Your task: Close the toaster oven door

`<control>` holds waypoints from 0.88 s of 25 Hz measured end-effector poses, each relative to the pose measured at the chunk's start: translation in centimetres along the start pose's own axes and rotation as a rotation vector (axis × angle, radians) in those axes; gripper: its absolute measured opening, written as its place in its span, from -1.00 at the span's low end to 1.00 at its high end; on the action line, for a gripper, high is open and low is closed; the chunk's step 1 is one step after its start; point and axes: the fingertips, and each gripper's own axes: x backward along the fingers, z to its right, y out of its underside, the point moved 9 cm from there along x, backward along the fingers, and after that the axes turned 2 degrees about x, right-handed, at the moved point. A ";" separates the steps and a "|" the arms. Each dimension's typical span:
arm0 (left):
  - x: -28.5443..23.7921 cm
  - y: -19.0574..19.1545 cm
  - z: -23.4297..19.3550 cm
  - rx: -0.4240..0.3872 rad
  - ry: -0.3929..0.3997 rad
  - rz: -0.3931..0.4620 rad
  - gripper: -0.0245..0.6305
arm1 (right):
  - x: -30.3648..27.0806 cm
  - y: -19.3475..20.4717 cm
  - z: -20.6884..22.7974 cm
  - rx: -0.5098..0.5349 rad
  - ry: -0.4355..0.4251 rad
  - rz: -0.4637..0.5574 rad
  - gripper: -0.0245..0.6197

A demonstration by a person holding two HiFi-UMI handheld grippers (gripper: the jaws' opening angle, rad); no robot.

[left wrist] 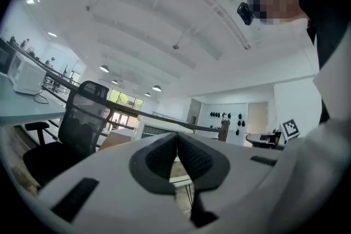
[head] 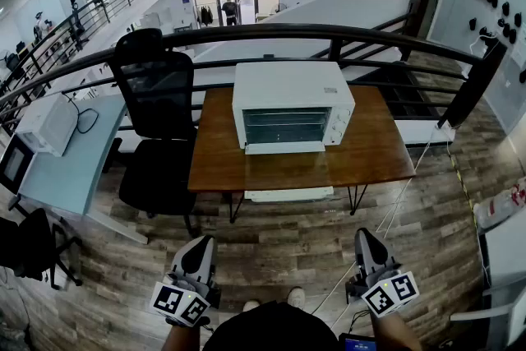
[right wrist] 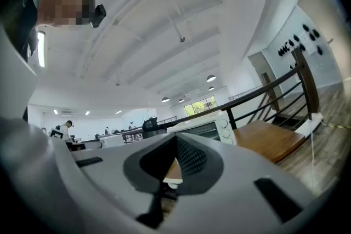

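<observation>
The grey left gripper [head: 200, 244] is hanging clenched, empty. The white box-shaped toaster oven [head: 289, 86] is sitting on the brown wooden table [head: 378, 150], its flap door [head: 285, 147] lying open. The grey right gripper [head: 366, 237], likewise clenched and empty, is best approaching, lifting under the door's front edge.

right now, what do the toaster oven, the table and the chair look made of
Toaster oven: likely painted sheet metal, matte white; flat even panels, though plastic is possible.
Table: wood or wood-look veneer, warm brown with grain streaks and a soft sheen.
Chair: black mesh back, since light shows through it; frame probably plastic.
</observation>
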 end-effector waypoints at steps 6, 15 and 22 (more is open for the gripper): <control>-0.2 -0.2 0.3 0.002 0.009 0.007 -0.89 | 0.0 -0.1 0.3 -0.016 0.000 0.002 -0.94; -0.8 0.1 1.2 -0.013 0.011 0.002 -0.89 | 0.1 -0.6 0.5 0.011 -0.032 0.023 -0.94; -2.7 0.6 2.8 -0.024 -0.019 0.006 -0.89 | -0.4 -1.3 3.1 0.027 -0.072 0.002 -0.94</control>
